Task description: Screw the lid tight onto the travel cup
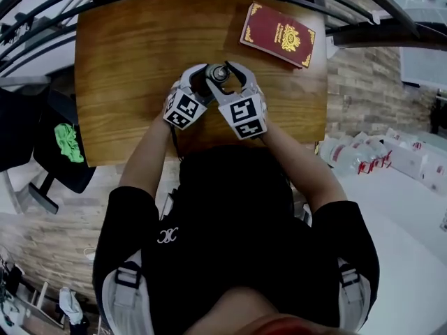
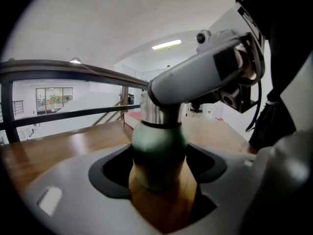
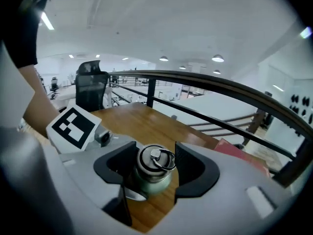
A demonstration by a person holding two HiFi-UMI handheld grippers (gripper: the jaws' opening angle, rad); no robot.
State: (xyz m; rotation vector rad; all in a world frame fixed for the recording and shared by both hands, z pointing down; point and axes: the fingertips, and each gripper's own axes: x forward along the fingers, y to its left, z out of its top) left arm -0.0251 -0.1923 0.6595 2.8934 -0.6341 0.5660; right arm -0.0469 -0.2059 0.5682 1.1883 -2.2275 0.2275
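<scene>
The travel cup (image 2: 159, 148) is held upright near the middle of the wooden tabletop (image 1: 133, 61), so its long axis runs vertically. Whether its base rests on the wood or hangs just above it cannot be told.

The left tool (image 2: 161, 161) is clenched on the green body of the cup, low down, with a dark pad pressed against each side. The right tool (image 3: 155, 169) is brought in from the opposite side and higher up. It is closed around the lid (image 3: 155, 160), whose small metal ring (image 3: 162, 156) lies on top between the two pads. In the left gripper view, the right tool is seen crossing over the steel neck directly above the green body. The two grasps are therefore stacked on one vertical line: body below, lid above.

The coming move is judged to turn on that stacking. The lid would have to be twisted about the cup's upright axis by the right tool while the body is kept from turning by the left. Any tilt between the two grasps could bind the thread.

How far the lid is already seated cannot be made out. A red booklet (image 1: 278, 35) lies well apart at the far right corner and is not involved.
</scene>
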